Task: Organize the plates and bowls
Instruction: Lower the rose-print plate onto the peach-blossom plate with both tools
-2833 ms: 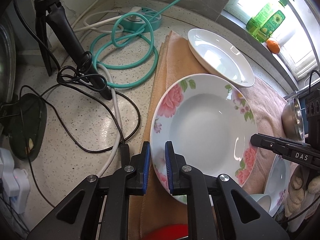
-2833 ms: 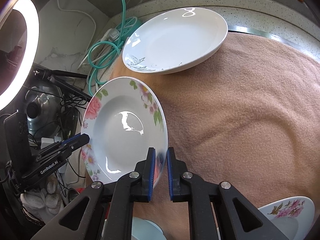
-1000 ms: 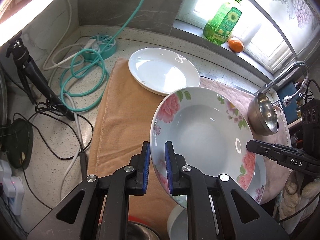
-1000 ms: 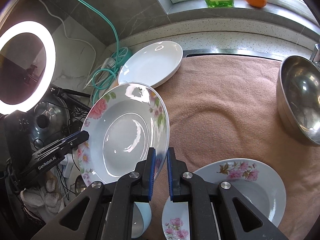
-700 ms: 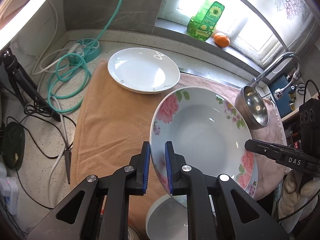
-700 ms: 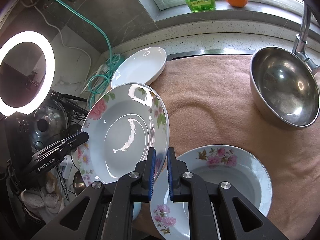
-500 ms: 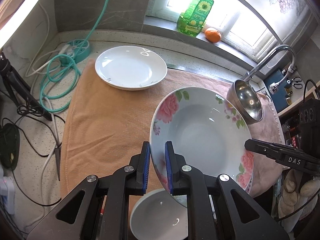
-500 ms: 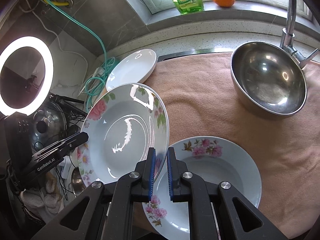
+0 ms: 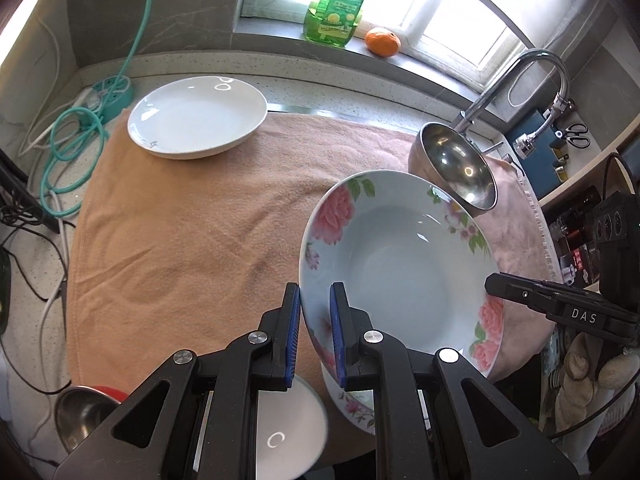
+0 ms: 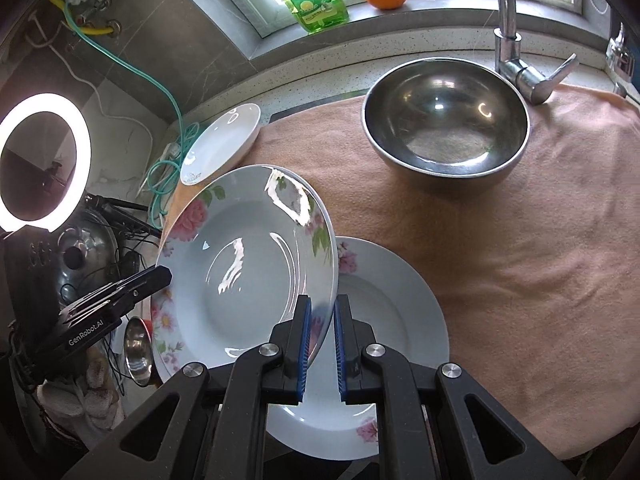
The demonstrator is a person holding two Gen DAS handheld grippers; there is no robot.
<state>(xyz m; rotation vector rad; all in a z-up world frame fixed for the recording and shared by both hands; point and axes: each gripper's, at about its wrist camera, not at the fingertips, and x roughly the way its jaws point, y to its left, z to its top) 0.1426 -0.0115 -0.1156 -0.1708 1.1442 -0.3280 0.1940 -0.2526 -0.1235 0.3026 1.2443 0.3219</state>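
Note:
Both grippers hold one flowered plate (image 9: 400, 264) by opposite rims, above the towel. My left gripper (image 9: 315, 334) is shut on its near-left rim. My right gripper (image 10: 320, 344) is shut on the plate (image 10: 248, 272) at its right rim. Directly under it lies a second flowered plate (image 10: 396, 300), whose edge shows in the left wrist view (image 9: 352, 404). A plain white plate (image 9: 198, 116) sits at the towel's far left corner, also seen in the right wrist view (image 10: 220, 144). A steel bowl (image 10: 446, 116) stands at the far right by the tap.
A peach towel (image 9: 180, 240) covers the counter. A white bowl (image 9: 288, 428) and a small steel bowl (image 9: 84, 412) sit at the near edge. Green hose and cables (image 9: 68, 136) lie left. A soap bottle (image 9: 340, 4) and an orange (image 9: 382, 42) are on the sill. A tap (image 10: 508, 20) stands behind the steel bowl.
Both grippers have carried the flowered plate to the right across the towel, away from the white plate, until it hangs over the second flowered plate. Both grips are unchanged.

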